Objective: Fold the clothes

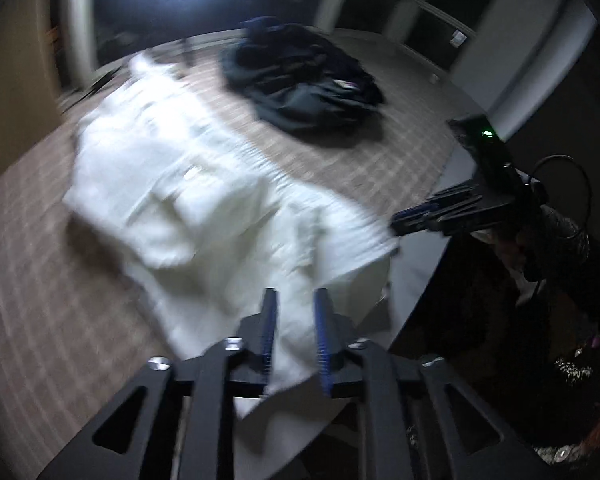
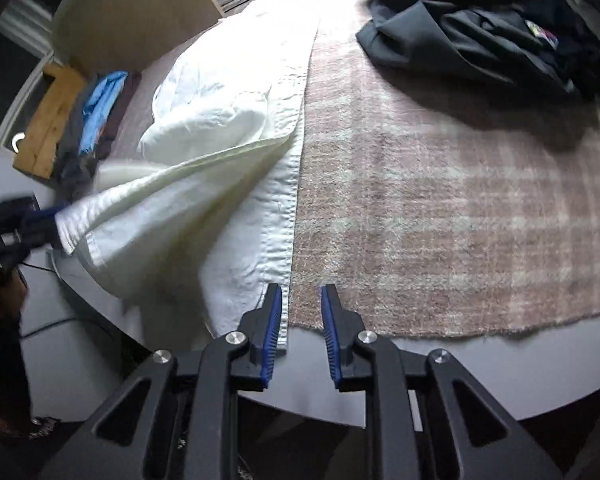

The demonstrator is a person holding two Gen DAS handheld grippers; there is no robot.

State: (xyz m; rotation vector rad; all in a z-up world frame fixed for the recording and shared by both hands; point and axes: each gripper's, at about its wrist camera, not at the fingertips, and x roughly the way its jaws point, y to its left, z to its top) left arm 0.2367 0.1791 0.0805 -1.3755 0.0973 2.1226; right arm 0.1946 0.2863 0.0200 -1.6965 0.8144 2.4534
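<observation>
1. Right now the white shirt (image 2: pixel 228 120) lies stretched along the left part of the pink rug (image 2: pixel 440 200), its long axis running from the rug's near edge away toward the far end.
2. Its straight buttoned edge sits just left of the right gripper (image 2: pixel 300 308), whose jaws stand apart with nothing between them; only the left jaw overlaps that edge.
3. The left gripper (image 1: pixel 294 320) has its jaws parted too, with the shirt's near corner lying loosely between the pads, apparently not pinched.
4. A dark pile of clothes (image 2: pixel 480 20) rests at the rug's far right, well apart from the shirt.
5. As I judge it, the right gripper is nearer the straight edge and need only shift slightly left.
</observation>
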